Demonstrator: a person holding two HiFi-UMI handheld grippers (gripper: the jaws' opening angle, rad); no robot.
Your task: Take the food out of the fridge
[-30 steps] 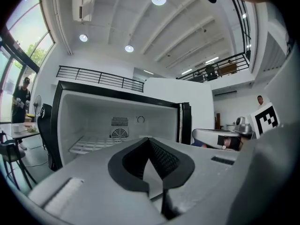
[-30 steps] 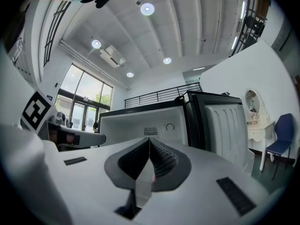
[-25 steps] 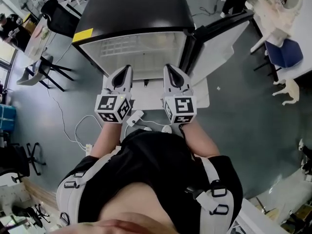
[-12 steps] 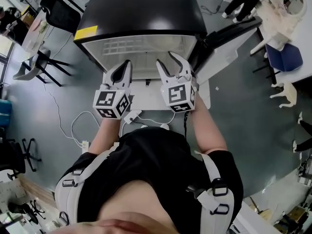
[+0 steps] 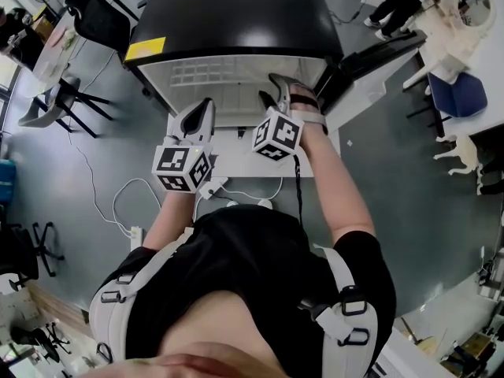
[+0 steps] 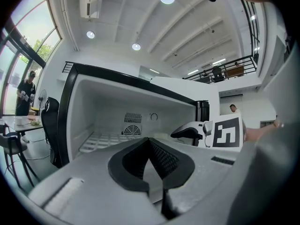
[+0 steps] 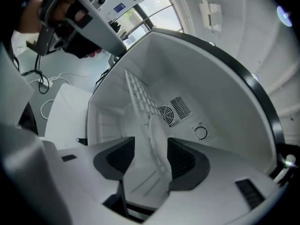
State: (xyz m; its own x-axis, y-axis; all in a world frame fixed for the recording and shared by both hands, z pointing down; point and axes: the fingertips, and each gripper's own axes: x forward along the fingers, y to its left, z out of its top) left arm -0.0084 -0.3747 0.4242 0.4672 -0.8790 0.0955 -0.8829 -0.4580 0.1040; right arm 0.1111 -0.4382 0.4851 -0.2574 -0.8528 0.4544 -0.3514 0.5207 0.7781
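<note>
A small black fridge (image 5: 228, 22) stands with its door (image 5: 370, 61) swung open to the right, showing a white inside with a wire shelf (image 7: 138, 95). My right gripper (image 5: 272, 89) is rolled onto its side at the fridge mouth. Its jaws are opening and its pads press on nothing. In the right gripper view, a pale oblong thing (image 7: 157, 135) lies on the shelf beyond the right gripper (image 7: 151, 142); what it is I cannot tell. My left gripper (image 5: 206, 105) is held level in front of the fridge, shut and empty. The left gripper view shows the right gripper (image 6: 187, 132) beside it.
A white board (image 5: 236, 160) lies on the floor in front of the fridge, with cables and a power strip (image 5: 216, 189) by the person's knees. Black chairs (image 5: 71, 105) stand at the left, a blue chair (image 5: 457, 93) and a table at the right.
My right gripper moved forward to the fridge mouth, rolled onto its side, and its jaws went from shut to open. The left gripper has hardly moved.
</note>
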